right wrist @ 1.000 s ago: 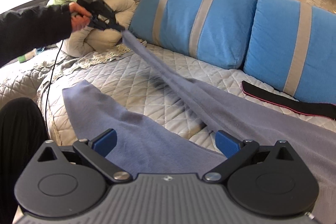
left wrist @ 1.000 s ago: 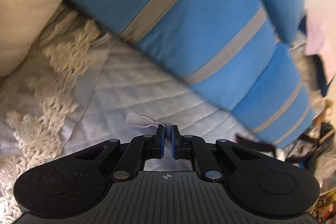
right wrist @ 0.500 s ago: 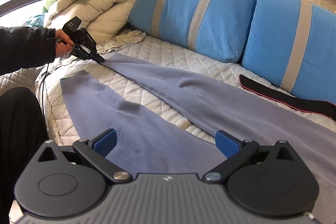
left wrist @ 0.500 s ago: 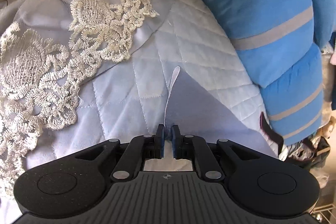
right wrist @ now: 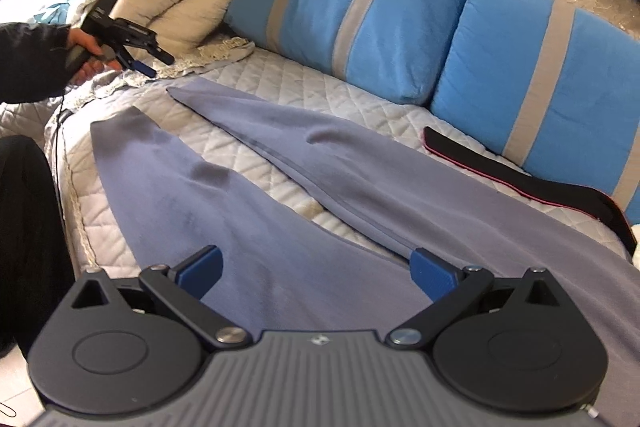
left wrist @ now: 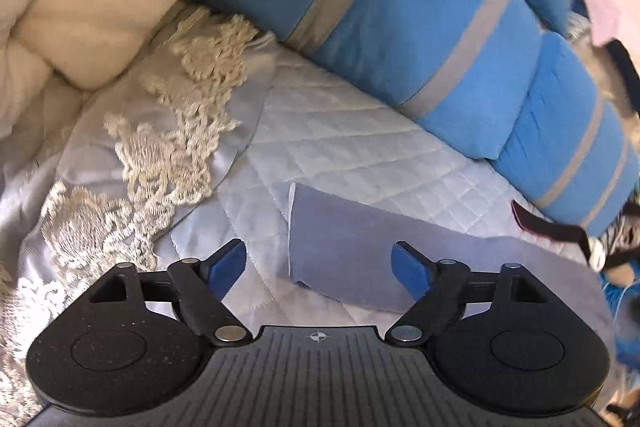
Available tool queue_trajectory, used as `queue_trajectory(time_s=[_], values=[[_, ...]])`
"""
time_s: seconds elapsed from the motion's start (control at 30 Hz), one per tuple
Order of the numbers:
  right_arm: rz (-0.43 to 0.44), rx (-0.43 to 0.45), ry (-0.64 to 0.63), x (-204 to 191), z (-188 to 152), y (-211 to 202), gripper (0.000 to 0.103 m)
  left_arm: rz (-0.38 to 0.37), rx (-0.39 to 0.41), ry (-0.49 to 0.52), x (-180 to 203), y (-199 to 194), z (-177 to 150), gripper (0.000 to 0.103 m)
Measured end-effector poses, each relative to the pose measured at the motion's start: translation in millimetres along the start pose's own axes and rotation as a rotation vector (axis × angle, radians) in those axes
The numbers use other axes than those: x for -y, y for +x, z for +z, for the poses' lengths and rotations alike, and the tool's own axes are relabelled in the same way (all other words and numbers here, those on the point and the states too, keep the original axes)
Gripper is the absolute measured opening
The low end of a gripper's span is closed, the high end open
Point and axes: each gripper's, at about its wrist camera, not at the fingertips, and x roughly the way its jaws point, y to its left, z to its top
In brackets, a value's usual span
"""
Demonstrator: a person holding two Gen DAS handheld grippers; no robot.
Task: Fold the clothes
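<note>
Lavender knit trousers (right wrist: 304,187) lie spread on the quilted bedcover (right wrist: 304,83), legs splayed apart — one cuff (left wrist: 316,227) sits just ahead of my left gripper (left wrist: 320,269), whose jaws have just been opening and now stand wide with nothing between them. My right gripper (right wrist: 316,273) hovers with jaws wide apart over the seat end, gripping nothing. Risks as I judge them: the far leg carries a long ridge and a small bump — if I fold now, those creases get pressed in. The near leg runs to the mattress edge and could slide off when tugged. A low pinch might catch the quilting as well, dragging the cover. The black strap (right wrist: 520,183) touching the fabric could get swept into the fold.
</note>
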Motion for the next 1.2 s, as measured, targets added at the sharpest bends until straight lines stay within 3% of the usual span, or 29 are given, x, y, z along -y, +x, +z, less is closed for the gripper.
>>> queue_trajectory(time_s=[0.07,0.2,0.33,0.6,0.7,0.8,0.87,1.03,1.2], values=[[-0.018,-0.003,0.001,3.9,-2.9,-2.4,0.103,0.012,0.061,0.084,11.0,-7.7,-4.3,0.092],[-0.063,0.0,-0.015,12.9,-11.3,-8.6,0.103,0.028,0.165,0.301,34.2,-23.6,-12.6,0.097],[-0.117,-0.004,0.012,25.8,-25.5,-14.5,0.103,0.012,0.117,0.37,50.6,-33.2,-13.7,0.1],[-0.141,-0.074,0.127,53.7,-49.6,-27.6,0.103,-0.09,0.019,0.394,74.8,-38.8,-24.9,0.1],[-0.133,-0.092,0.118,53.9,-53.6,-32.8,0.103,-0.142,-0.05,0.389,79.4,-30.9,-30.1,0.1],[-0.107,-0.115,0.131,54.3,-54.9,-34.0,0.103,-0.184,-0.07,0.401,81.0,-25.6,-32.8,0.1],[-0.087,-0.129,0.151,54.9,-55.3,-34.3,0.103,-0.169,-0.072,0.424,82.6,-20.4,-31.7,0.1],[-0.051,-0.137,0.156,47.4,-57.1,-32.6,0.103,-0.097,-0.106,0.602,90.7,0.7,-23.6,0.099],[-0.028,-0.142,0.142,36.5,-58.6,-28.2,0.103,-0.105,-0.122,0.672,83.0,27.6,1.6,0.095]])
